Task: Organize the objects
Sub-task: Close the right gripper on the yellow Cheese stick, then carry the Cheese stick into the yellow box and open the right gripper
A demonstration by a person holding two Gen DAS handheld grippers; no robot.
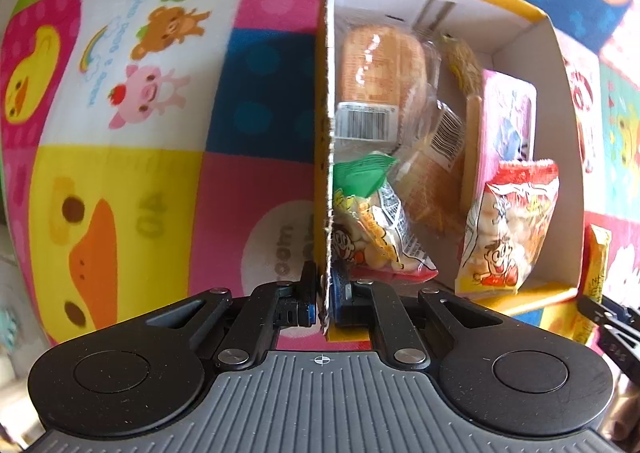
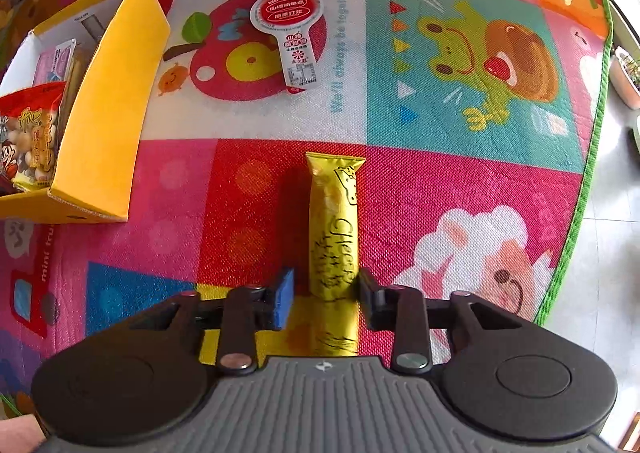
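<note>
My left gripper (image 1: 322,299) is shut on the near end of the left cardboard wall of the yellow box (image 1: 327,93), one pad on each side of the wall. Inside lie wrapped bread (image 1: 380,69), two cartoon snack bags (image 1: 510,229) and a pink packet (image 1: 504,117). A yellow cheese snack stick (image 2: 334,229) lies lengthwise on the mat between the fingers of my right gripper (image 2: 326,293). The right pad touches the stick; a narrow gap shows at the blue left pad (image 2: 285,303). The box (image 2: 108,101) is at the left in the right wrist view.
A red and white round-headed packet (image 2: 290,33) lies on the colourful play mat (image 2: 460,73) beyond the stick. The mat's green edge (image 2: 592,157) and tiled floor are at the right. The right gripper (image 1: 612,327) and the stick (image 1: 596,269) show beside the box's right wall.
</note>
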